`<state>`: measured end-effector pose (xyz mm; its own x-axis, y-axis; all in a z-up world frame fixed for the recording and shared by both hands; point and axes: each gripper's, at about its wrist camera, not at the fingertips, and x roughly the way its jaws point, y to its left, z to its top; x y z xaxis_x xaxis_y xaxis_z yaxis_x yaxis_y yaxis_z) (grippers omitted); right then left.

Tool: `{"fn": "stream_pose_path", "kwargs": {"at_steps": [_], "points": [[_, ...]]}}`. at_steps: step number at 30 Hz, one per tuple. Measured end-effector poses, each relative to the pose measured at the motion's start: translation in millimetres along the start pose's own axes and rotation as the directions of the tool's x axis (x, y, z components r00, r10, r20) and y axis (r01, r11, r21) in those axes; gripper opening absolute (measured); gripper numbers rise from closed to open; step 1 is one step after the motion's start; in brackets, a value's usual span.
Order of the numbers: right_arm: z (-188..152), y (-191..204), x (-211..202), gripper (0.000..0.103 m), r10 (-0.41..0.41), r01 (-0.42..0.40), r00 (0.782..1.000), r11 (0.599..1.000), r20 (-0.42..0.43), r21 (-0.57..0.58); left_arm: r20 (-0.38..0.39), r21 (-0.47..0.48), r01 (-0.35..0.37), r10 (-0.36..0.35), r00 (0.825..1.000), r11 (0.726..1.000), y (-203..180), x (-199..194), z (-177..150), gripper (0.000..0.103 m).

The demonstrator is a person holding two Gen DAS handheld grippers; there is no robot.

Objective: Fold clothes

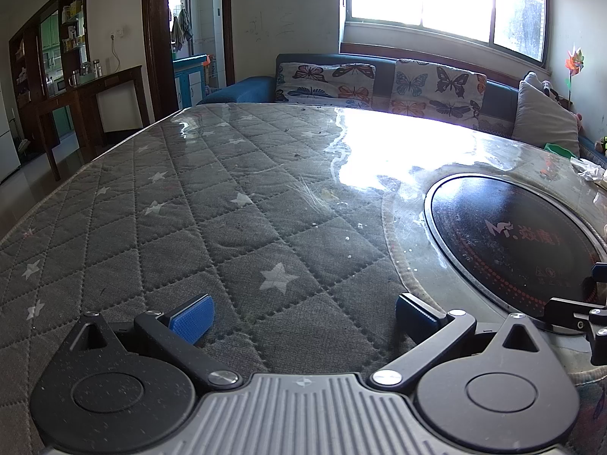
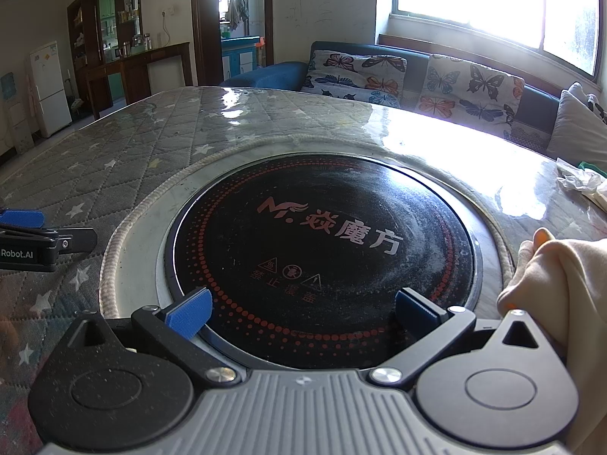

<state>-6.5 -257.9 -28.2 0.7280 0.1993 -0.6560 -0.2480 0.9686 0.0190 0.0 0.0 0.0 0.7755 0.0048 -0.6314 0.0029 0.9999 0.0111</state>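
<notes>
A cream garment (image 2: 561, 288) lies bunched at the right edge of the right wrist view, beside my right gripper; only part of it shows. My right gripper (image 2: 303, 313) is open and empty, held low over the round black induction cooktop (image 2: 322, 242). My left gripper (image 1: 303, 316) is open and empty over the grey quilted star-pattern table cover (image 1: 170, 204). No garment shows in the left wrist view. The left gripper's side also shows in the right wrist view (image 2: 22, 235), and part of the right gripper shows at the right edge of the left wrist view (image 1: 584, 311).
The cooktop also shows in the left wrist view (image 1: 508, 239), set into the table. Crumpled white plastic (image 2: 580, 184) lies at the table's far right. A blue sofa with butterfly cushions (image 1: 379, 83) stands behind the table under a bright window. A wooden sideboard (image 1: 91, 91) stands far left.
</notes>
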Motion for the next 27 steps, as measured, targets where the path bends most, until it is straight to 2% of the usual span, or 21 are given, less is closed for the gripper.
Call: {"fn": "stream_pose_path", "kwargs": {"at_steps": [10, 17, 23, 27], "points": [[0.3, -1.4, -6.0, 0.103, -0.007, 0.007, 1.000, 1.000, -0.004, -0.007, 0.001, 0.001, -0.001, 0.001, 1.000, 1.000, 0.3, -0.3, -0.1, 0.103], [3.2, -2.9, -8.7, 0.103, 0.019, -0.019, 1.000, 1.000, -0.019, 0.004, -0.006, 0.003, -0.005, 0.005, 1.000, 1.000, -0.7, 0.2, 1.3, 0.103], [-2.6, -13.7, -23.9, 0.103, 0.045, -0.044, 0.999, 0.998, -0.021, 0.033, -0.042, -0.013, -0.015, 0.014, 0.999, 1.000, -8.6, -0.7, 4.7, 0.103], [-5.4, -23.3, -34.2, 0.103, 0.063, -0.062, 0.998, 0.996, -0.021, 0.067, -0.059, -0.011, 0.011, -0.012, 0.998, 1.000, -18.5, -6.2, 4.4, 0.103]]}}
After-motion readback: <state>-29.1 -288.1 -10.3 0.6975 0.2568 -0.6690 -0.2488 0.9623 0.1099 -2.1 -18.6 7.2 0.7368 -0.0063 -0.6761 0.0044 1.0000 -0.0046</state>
